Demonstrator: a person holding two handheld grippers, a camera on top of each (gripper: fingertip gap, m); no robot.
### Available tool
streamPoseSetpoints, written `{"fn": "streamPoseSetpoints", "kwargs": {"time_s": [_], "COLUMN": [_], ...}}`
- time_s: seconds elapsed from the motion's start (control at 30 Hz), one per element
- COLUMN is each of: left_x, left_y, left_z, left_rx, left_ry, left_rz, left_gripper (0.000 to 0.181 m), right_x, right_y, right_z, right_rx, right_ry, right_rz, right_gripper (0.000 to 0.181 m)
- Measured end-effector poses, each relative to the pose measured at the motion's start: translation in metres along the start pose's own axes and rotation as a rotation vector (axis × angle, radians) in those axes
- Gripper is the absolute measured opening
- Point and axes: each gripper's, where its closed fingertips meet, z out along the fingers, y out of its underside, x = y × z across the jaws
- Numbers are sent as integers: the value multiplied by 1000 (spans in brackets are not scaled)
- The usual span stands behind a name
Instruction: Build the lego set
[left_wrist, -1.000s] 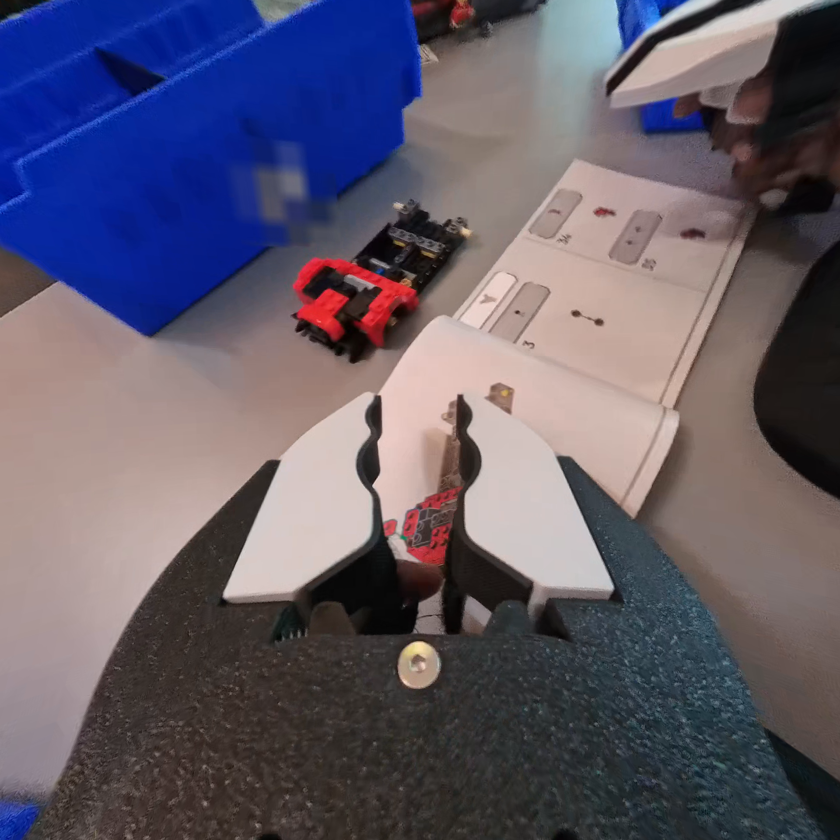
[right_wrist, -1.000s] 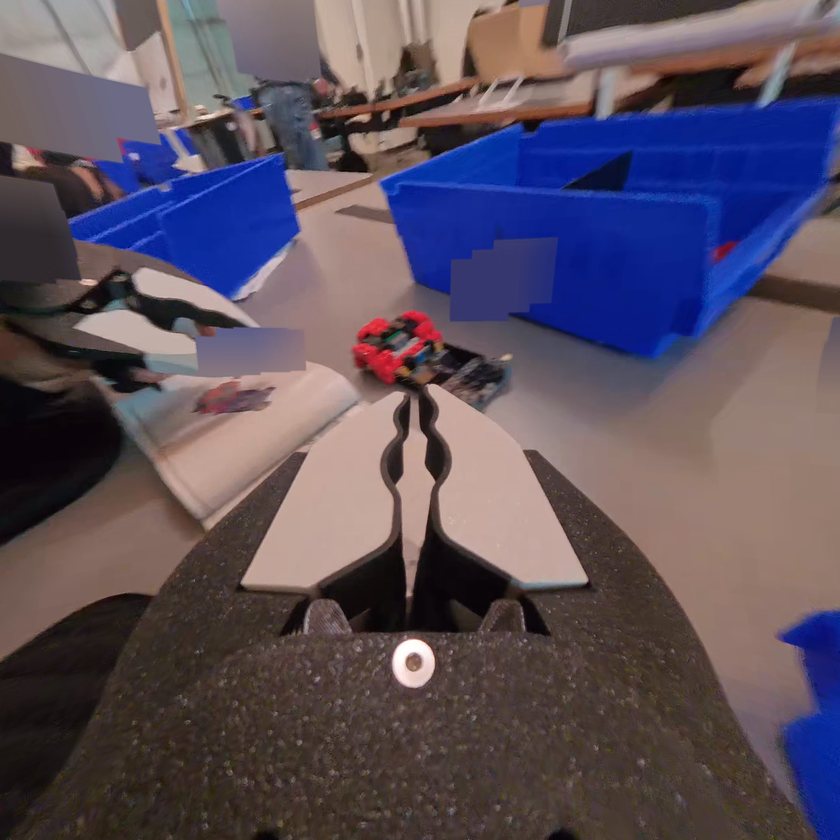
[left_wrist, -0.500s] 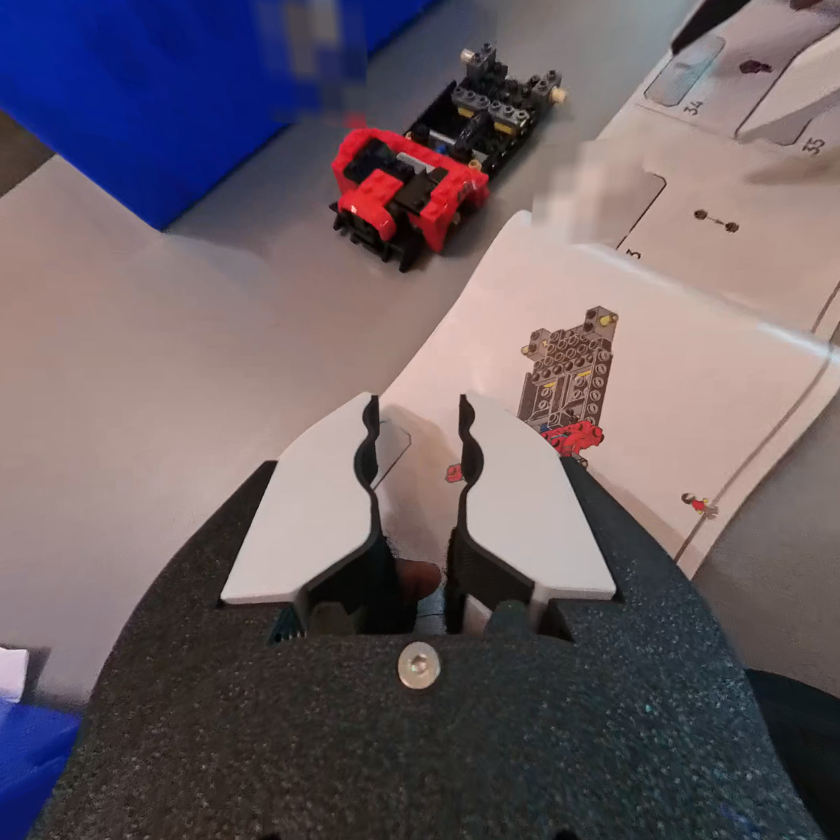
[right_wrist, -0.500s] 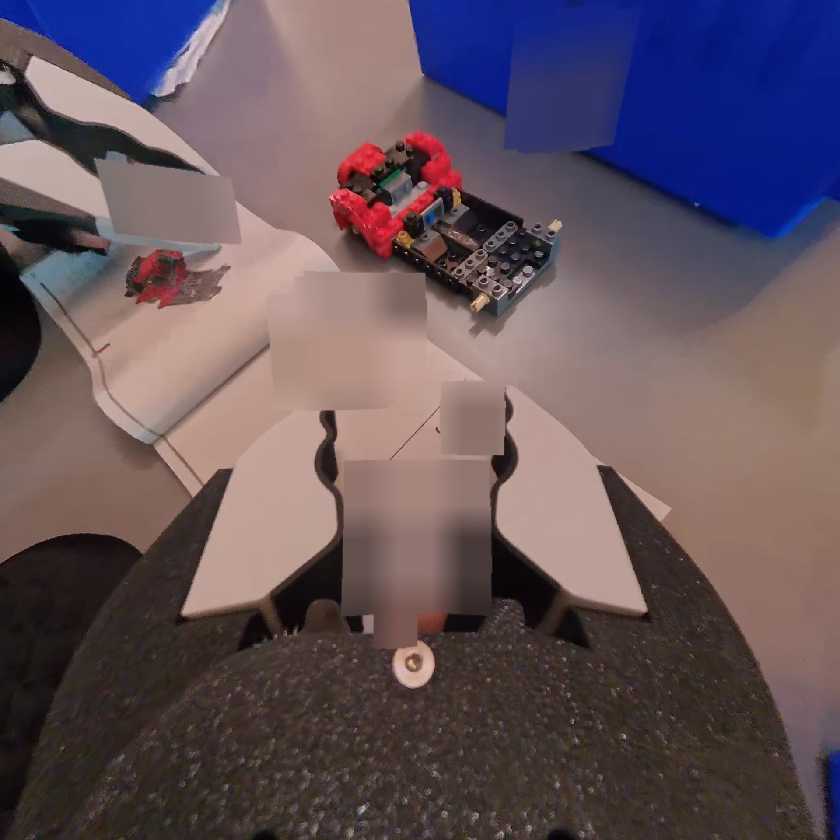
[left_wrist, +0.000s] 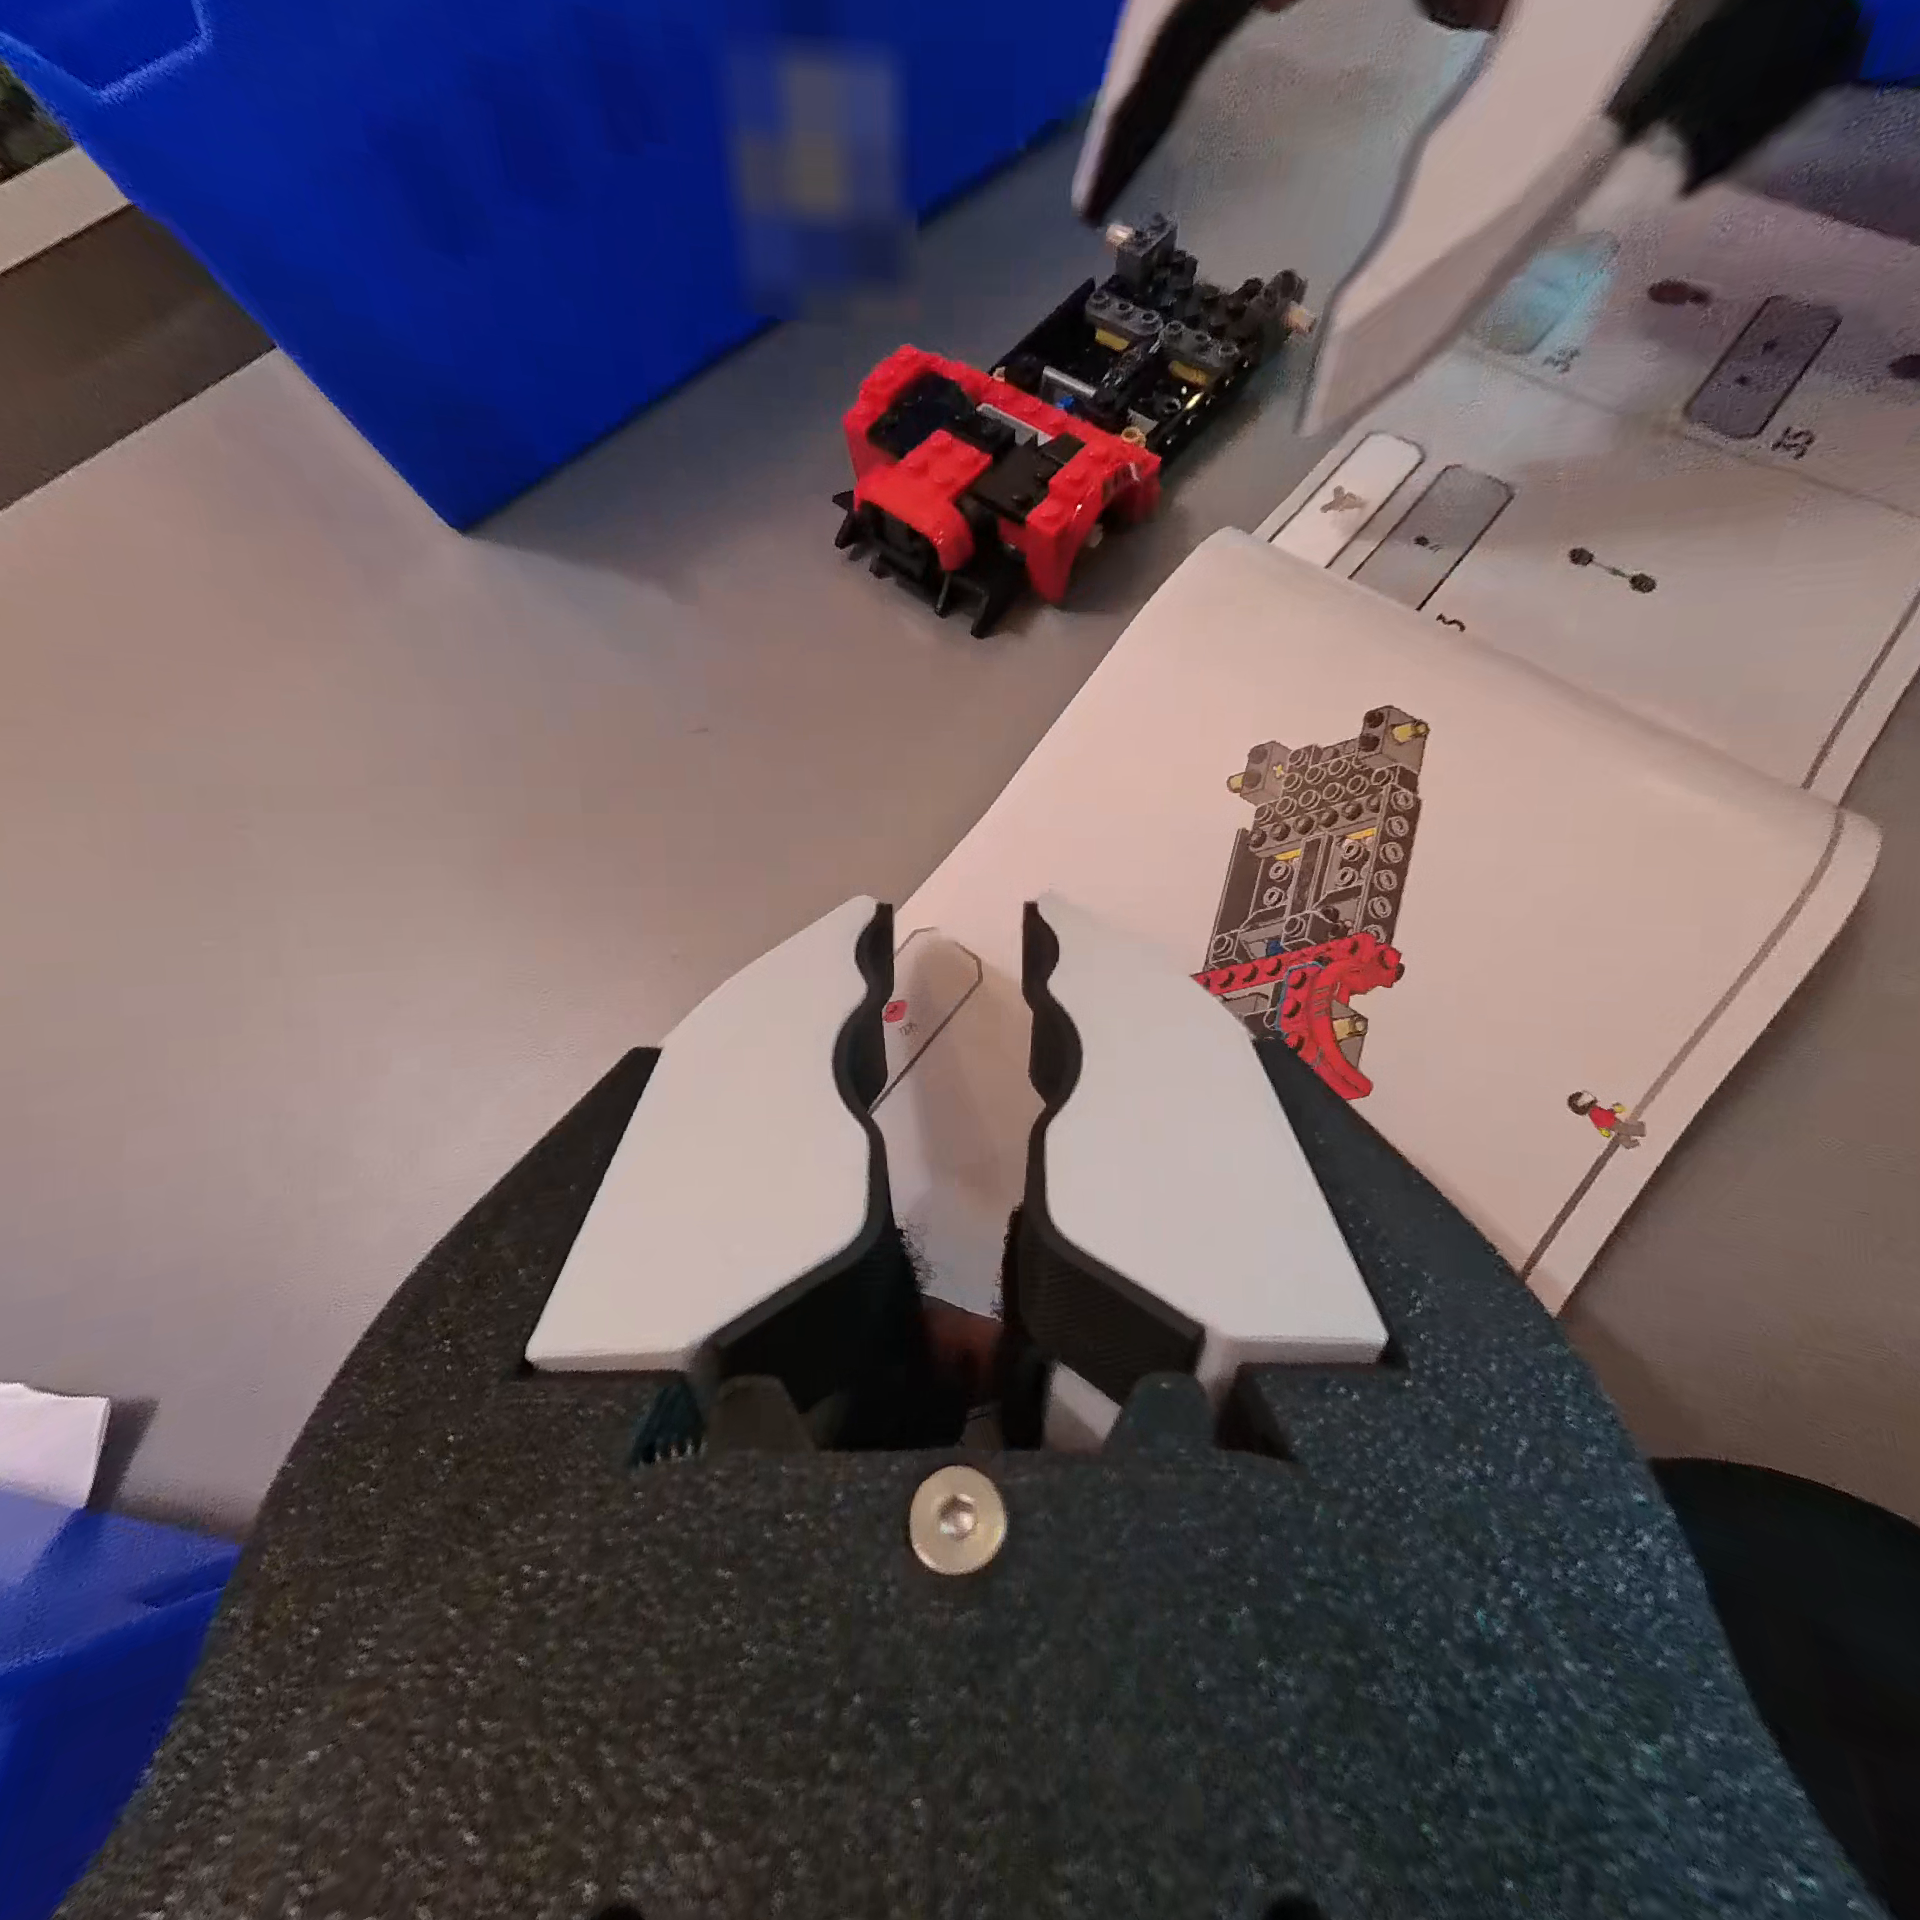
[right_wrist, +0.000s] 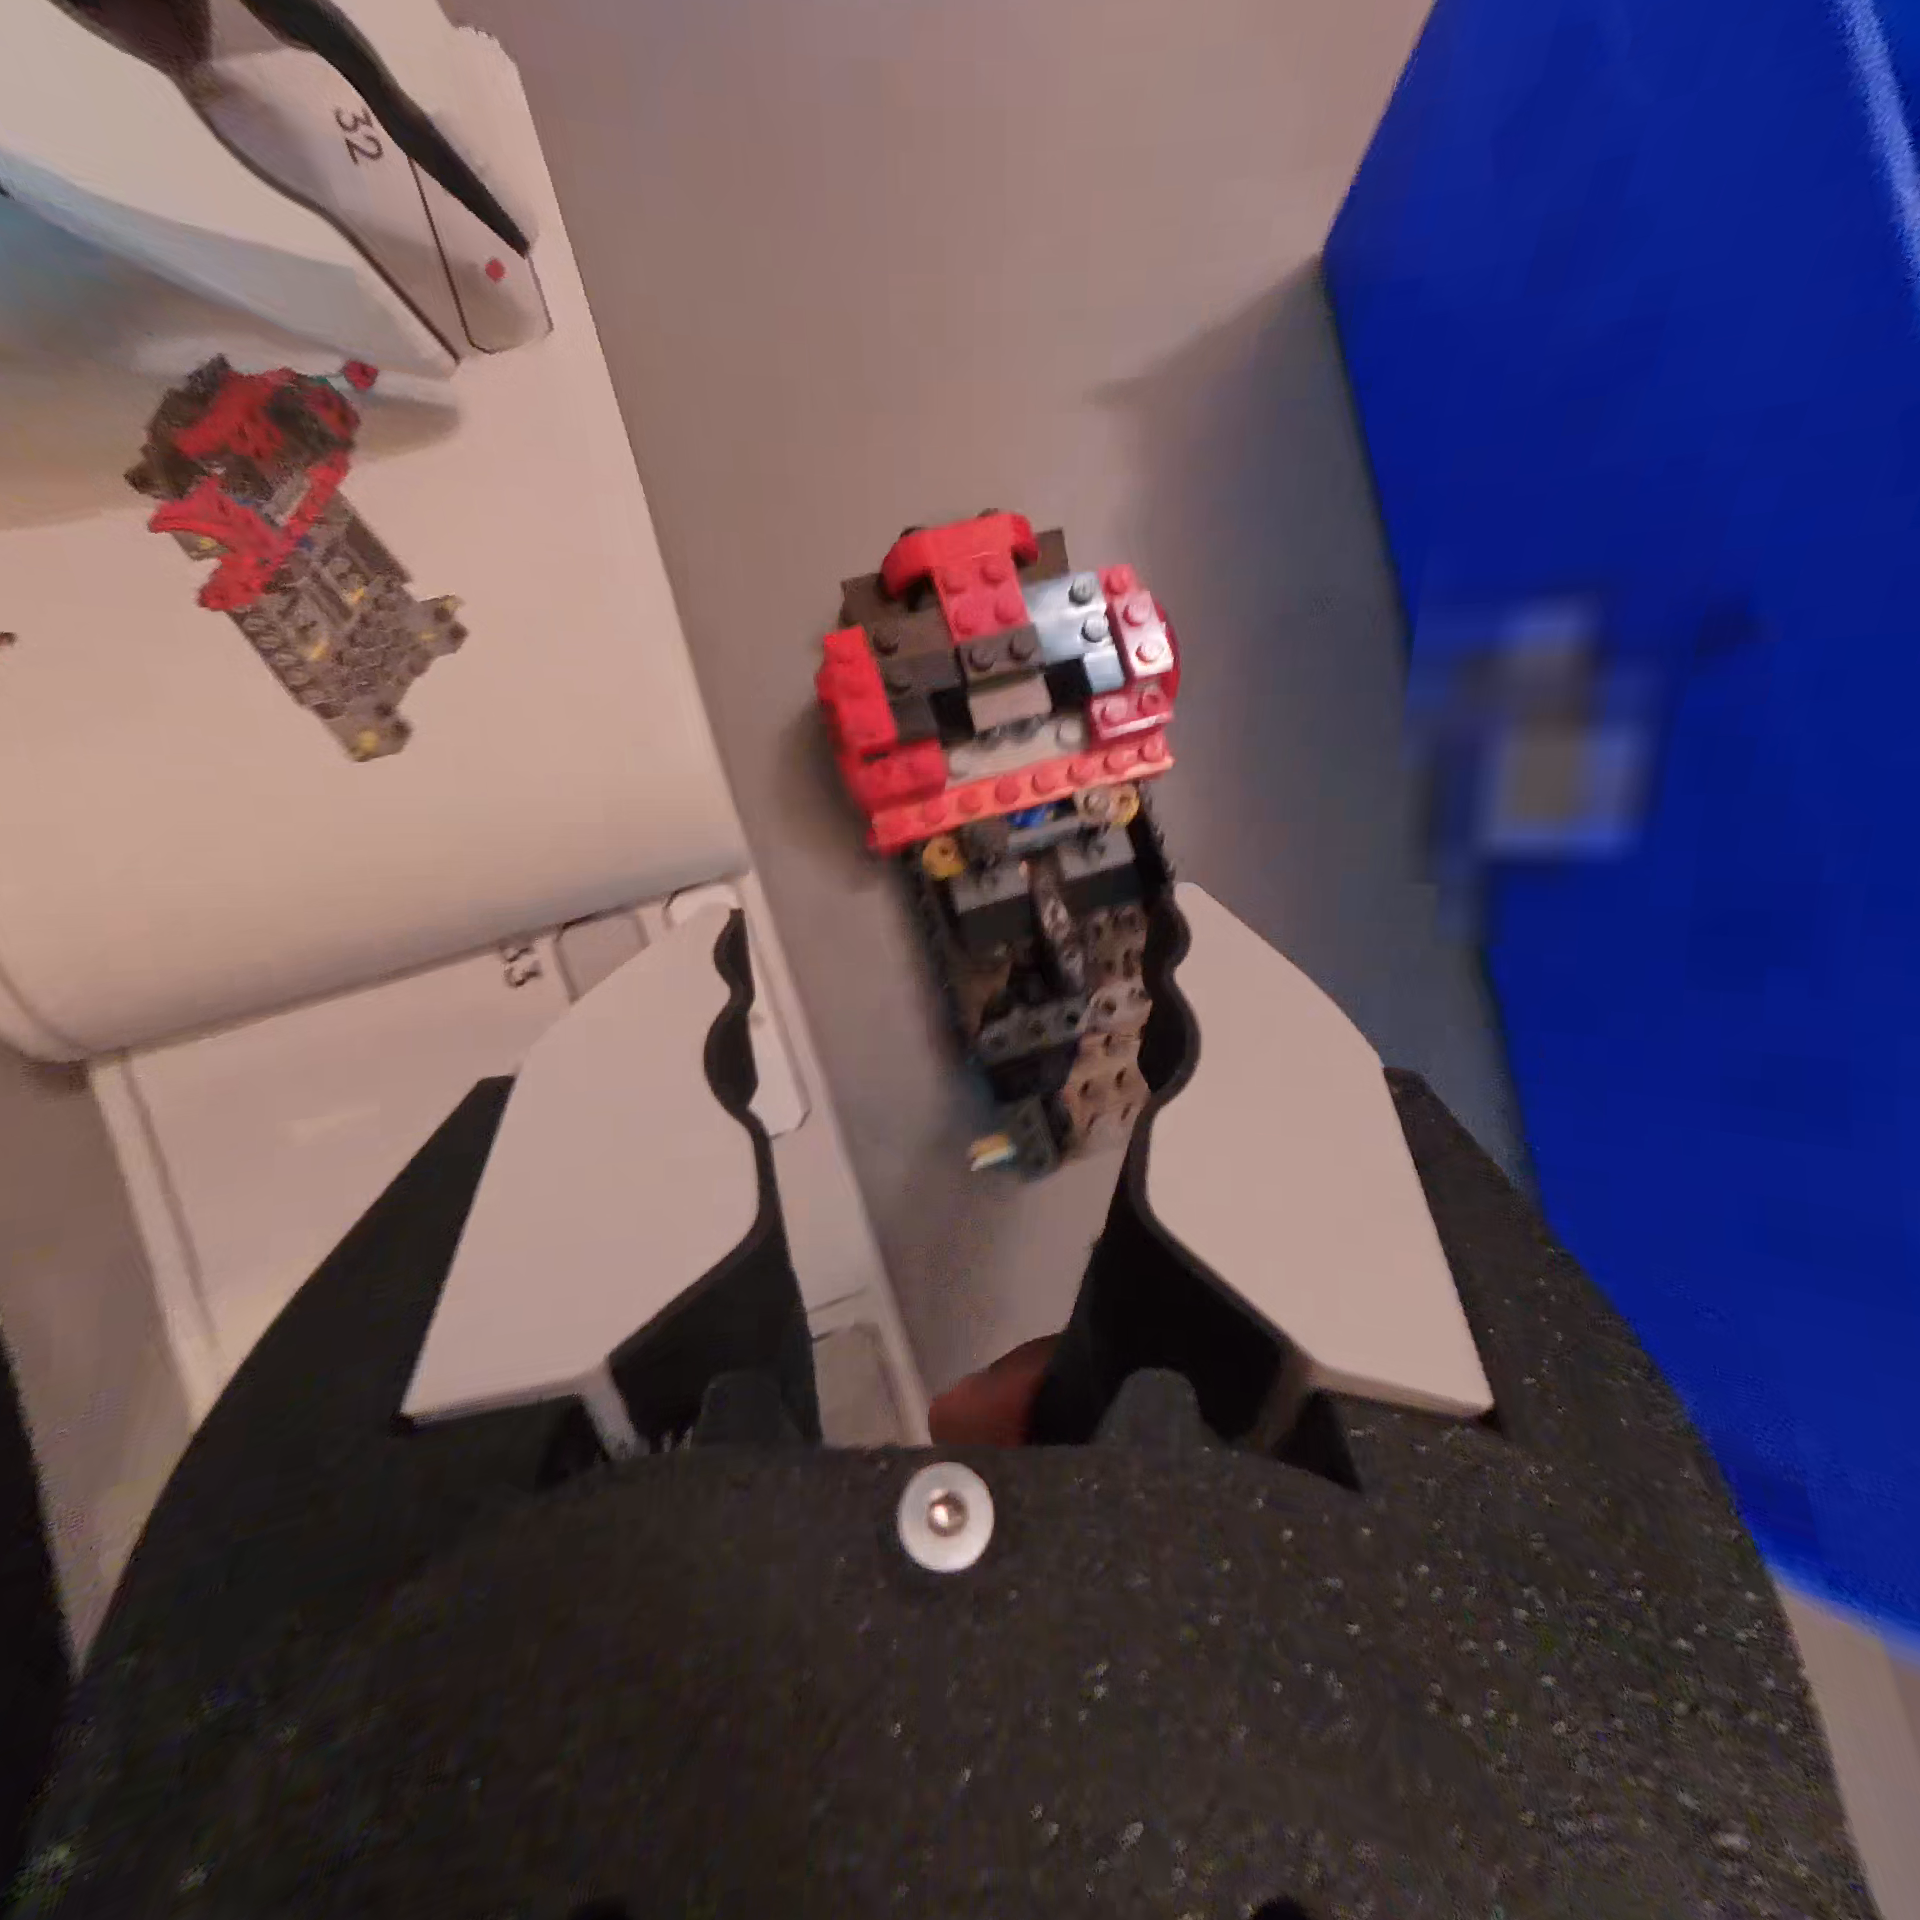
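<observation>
**Both grippers open over the table, the right one above the half-built lego car**

In the right wrist view the right gripper (right_wrist: 951, 925) has its jaws spread wide with nothing between them. Its fingertips frame the black rear end of the lego car (right_wrist: 1013, 790), which sits at the centre of the frame on the grey table (right_wrist: 914, 312); whether the fingers touch the bricks cannot be told, as the picture is blurred there. The car's red front points toward the top of the frame. Left of the car lies the open instruction booklet (right_wrist: 312, 810), one page curling up, a printed drawing of the model in the upper left. At the upper left corner the tips of the left gripper (right_wrist: 488, 291) rest over the booklet. A blue bin (right_wrist: 1662, 416) fills the right side.

In the left wrist view the left gripper (left_wrist: 956, 914) is partly open, a clear gap between its fingers, holding nothing. Its tips hang over the near corner of the booklet (left_wrist: 1507, 935), which spreads across the right half of the frame. The car (left_wrist: 1039, 457) stands above centre, just beside the booklet's edge. The right gripper (left_wrist: 1247, 260) comes down blurred from the upper right, over the car's rear. The blue bin (left_wrist: 468, 208) occupies the upper left, and another blue bin (left_wrist: 62, 1662) shows at the lower left edge.
</observation>
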Motion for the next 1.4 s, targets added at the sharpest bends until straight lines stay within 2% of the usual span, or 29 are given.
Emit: {"fn": "streamPoseSetpoints", "kwargs": {"time_s": [0.17,0.37,0.6,0.7,0.77,0.83,0.9,0.97,1.1,1.13,1.2,1.3,1.37,1.4], "left_x": [3,3,2,-4,-15,-31,-41,-43,-43,-42,-36,-13,7,17], "left_y": [4,2,1,-4,-13,-24,-33,-39,-39,-40,-43,-47,-57,-62], "left_z": [3,2,2,-1,-8,-19,-30,-36,-37,-37,-34,-26,-22,-19], "left_rx": [-33,-16,-8,32,96,181,260,308,312,317,313,229,182,155], "left_ry": [0,11,4,-27,-79,-152,-188,-179,-176,-173,-145,-42,15,42], "left_rz": [38,23,24,4,-29,-66,-102,-136,-138,-132,-119,-69,3,46], "left_gripper": [24,26,27,27,28,27,23,21,21,21,20,21,23,24], "right_x": [7,38,54,56,41,-1,-51,-82,-127,-131,-129,-117,-113,-109], "right_y": [-6,-10,-10,-15,-29,-40,-34,-16,10,11,2,-16,-22,-21], "right_z": [32,42,44,34,12,-11,-28,-31,-15,-8,3,21,25,22], "right_rx": [-126,-130,-111,-85,-1,72,76,51,24,33,102,211,209,178], "right_ry": [-124,20,90,141,114,-41,-213,-242,-297,-283,-217,-80,-41,-25], "right_rz": [-75,-19,82,108,142,160,135,114,151,149,133,188,184,164], "right_gripper": [73,56,57,67,62,46,31,21,23,28,25,24,26,41]}}
